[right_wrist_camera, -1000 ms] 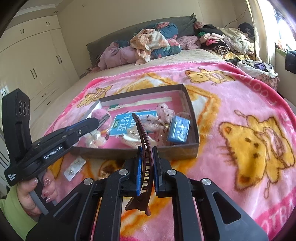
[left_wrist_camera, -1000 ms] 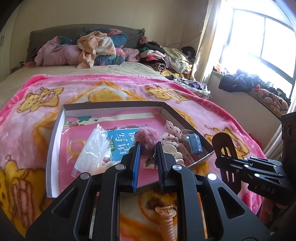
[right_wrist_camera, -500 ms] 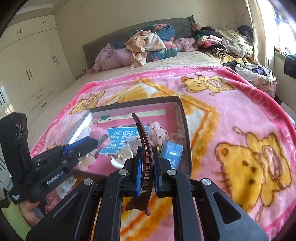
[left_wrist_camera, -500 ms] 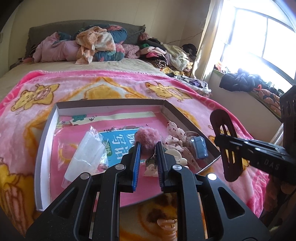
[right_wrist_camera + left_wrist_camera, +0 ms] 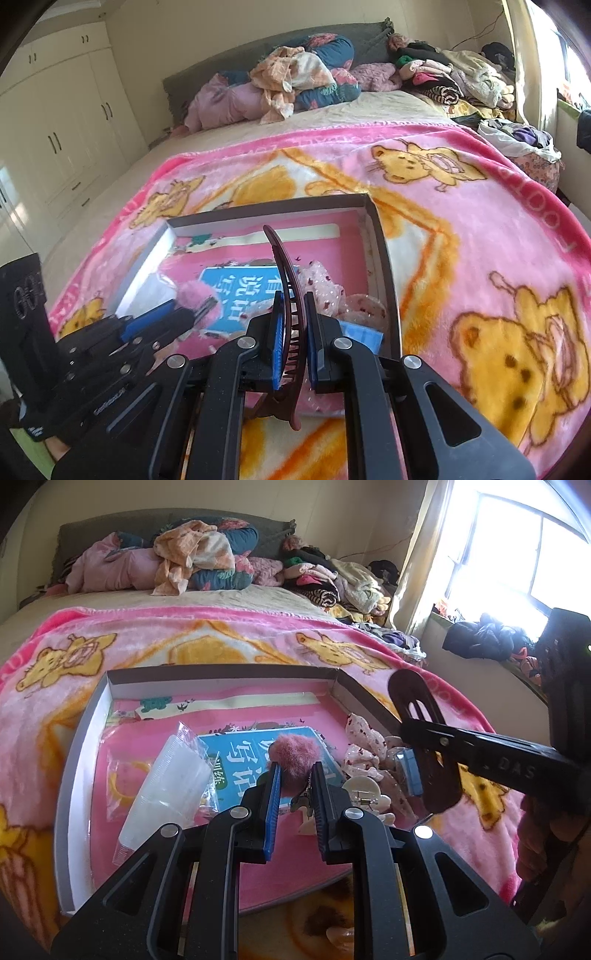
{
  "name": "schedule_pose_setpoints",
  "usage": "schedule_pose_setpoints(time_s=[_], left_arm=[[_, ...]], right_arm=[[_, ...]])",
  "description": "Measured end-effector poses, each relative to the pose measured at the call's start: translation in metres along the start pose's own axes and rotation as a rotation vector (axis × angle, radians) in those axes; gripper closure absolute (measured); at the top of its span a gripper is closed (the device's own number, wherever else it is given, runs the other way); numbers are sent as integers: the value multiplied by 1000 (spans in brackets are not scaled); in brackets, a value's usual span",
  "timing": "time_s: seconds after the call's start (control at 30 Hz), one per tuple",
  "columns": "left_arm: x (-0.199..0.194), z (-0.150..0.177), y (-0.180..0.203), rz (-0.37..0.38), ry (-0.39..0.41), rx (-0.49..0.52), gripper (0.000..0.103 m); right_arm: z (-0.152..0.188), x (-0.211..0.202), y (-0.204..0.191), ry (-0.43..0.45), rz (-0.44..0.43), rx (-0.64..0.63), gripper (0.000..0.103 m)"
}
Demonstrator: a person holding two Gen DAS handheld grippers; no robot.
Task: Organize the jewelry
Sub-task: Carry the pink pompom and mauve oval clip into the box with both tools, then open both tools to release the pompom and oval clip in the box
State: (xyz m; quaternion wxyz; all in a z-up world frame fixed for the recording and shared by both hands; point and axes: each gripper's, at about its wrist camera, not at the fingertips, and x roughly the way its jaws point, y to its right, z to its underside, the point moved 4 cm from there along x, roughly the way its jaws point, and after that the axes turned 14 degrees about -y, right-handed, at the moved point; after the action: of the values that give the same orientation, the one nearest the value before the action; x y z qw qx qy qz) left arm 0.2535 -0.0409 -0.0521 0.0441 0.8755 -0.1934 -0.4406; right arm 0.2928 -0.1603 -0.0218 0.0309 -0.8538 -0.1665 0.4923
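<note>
Grippers work over a shallow grey box (image 5: 88, 738) that lies on a pink blanket (image 5: 461, 206) with yellow bears, spread on a bed. The left hand-held gripper (image 5: 295, 771) is almost closed, and its blue pads (image 5: 274, 790) hold a pink fluffy pompom (image 5: 295, 753) with a small chain and charm hanging under it. The pompom is above the middle of the box, over a blue booklet (image 5: 240, 753) with white characters.

The right hand-held gripper (image 5: 293, 314) is nearly fully closed on a dark brown hair clip (image 5: 286, 280). The clip stands upright between the pads, its curved back points to the far side and its teeth show below. In the left wrist view this clip (image 5: 424, 738) hangs over the right near corner of the box.

Inside the box, at the left, lies a clear plastic bag (image 5: 166, 790). At the right lie a white scrunchie with red dots (image 5: 364, 742), a small blue box (image 5: 412, 771) and a cream hair claw (image 5: 360, 794). A long cream strip (image 5: 258, 701) lies along the far wall of the box.

Piles of clothes (image 5: 303, 81) lie at the far end of the bed, in front of the grey headboard.
</note>
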Motion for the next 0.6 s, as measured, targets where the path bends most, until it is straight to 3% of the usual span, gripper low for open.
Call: schedule_pose_setpoints(time_s=[0.47,0.6], left_arm=[[9,3,0,6,-22,-7,93],[10,3,0,3,-24,-8,92]], right_arm=[[0,31,8,-46,25,10,92],[3,25,11,-21,20,14,80]])
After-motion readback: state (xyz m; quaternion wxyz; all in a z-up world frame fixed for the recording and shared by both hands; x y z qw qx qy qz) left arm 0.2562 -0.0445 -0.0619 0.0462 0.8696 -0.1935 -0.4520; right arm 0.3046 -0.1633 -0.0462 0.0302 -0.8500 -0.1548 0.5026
